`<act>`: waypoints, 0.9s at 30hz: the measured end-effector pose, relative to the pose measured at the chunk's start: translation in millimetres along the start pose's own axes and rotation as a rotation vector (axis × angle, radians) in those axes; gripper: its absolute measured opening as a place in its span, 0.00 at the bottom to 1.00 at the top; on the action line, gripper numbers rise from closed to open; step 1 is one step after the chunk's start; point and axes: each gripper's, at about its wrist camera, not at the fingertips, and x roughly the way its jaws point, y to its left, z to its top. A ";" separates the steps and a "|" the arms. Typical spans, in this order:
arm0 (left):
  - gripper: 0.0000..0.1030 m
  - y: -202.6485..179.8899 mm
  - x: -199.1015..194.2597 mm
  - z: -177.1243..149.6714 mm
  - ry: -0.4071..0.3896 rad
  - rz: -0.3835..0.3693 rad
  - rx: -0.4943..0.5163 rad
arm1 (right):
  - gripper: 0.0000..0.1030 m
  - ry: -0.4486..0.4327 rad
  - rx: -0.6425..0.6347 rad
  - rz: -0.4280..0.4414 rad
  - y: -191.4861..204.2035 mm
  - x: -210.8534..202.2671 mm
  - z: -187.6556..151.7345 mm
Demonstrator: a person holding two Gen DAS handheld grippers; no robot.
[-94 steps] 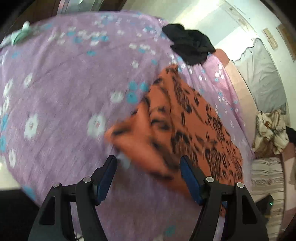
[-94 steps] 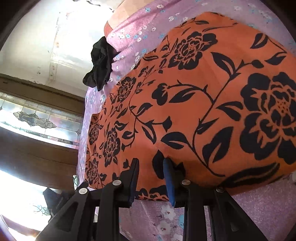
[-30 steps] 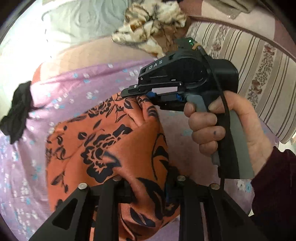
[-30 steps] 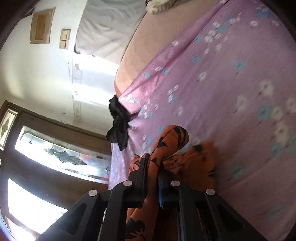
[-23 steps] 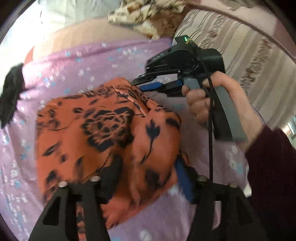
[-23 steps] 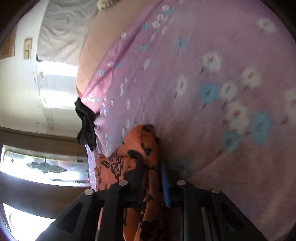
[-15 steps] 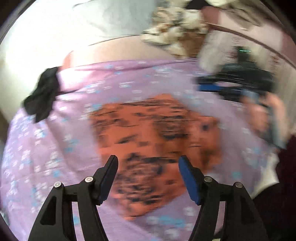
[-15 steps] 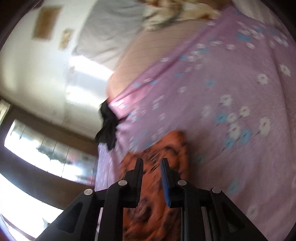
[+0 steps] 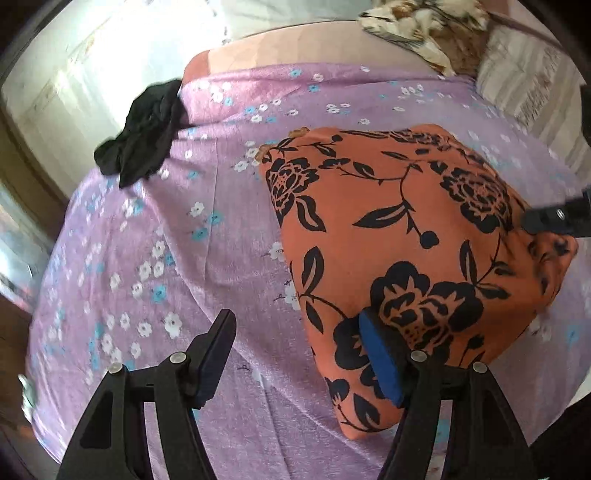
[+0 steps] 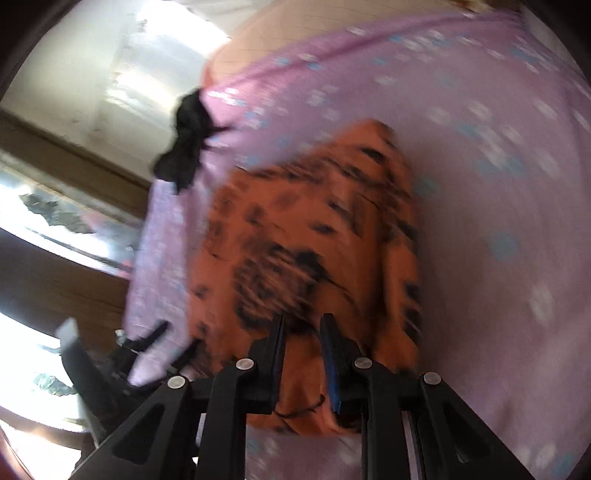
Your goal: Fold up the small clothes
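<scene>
Since a second ago: both grippers have let go of the orange floral cloth (image 9: 406, 236) and pulled back; it was bunched up between them, now it lies folded flat on the bed sheet (image 9: 155, 229), a rough rectangle.

Left gripper (image 9: 299, 354): jaws have just been opening and now stand wide apart, nothing clamped. Left finger sits over bare purple sheet. Right finger with its blue pad (image 9: 380, 365) overlaps the near-left edge of the cloth in the left wrist view; can't tell if it touches the fabric or hovers over it. Bulk of the cloth lies ahead and to the right of the gap, not between the jaws.

Right gripper (image 10: 302, 350): jaws opened a little within the last second, now a narrow gap. Right wrist view is motion-blurred. Cloth's near edge shows through the gap and runs under both fingers; no fabric visibly pinched between the pads. In the left wrist view the tip of this gripper (image 9: 561, 218) pokes in from the right edge, at the cloth's far-right corner.

Black garment (image 9: 144, 136) bunched at the far-left corner of the bed, well apart from the cloth. Patterned beige fabric pile (image 9: 417, 26) beyond the bed's far edge.
</scene>
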 end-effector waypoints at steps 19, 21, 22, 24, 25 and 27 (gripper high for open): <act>0.68 6.7 -45.8 42.9 -0.106 0.017 -0.024 | 0.22 -0.294 0.006 0.103 8.8 -68.9 -38.7; 0.68 4.2 -41.7 49.9 -0.100 0.021 -0.032 | 0.22 -0.309 0.015 0.156 11.6 -68.3 -37.3; 0.68 1.0 -33.4 51.8 -0.080 0.028 -0.030 | 0.22 -0.286 0.021 0.181 10.6 -64.2 -36.5; 0.68 -4.5 -8.1 49.2 0.003 0.051 -0.013 | 0.22 -0.216 0.031 0.186 12.4 -47.2 -35.3; 0.69 -6.5 2.5 45.9 0.042 0.059 -0.003 | 0.22 -0.171 0.034 0.166 13.5 -36.8 -34.9; 0.70 -8.9 18.9 34.1 0.070 0.049 0.008 | 0.22 -0.033 0.066 0.076 7.7 -7.8 -35.7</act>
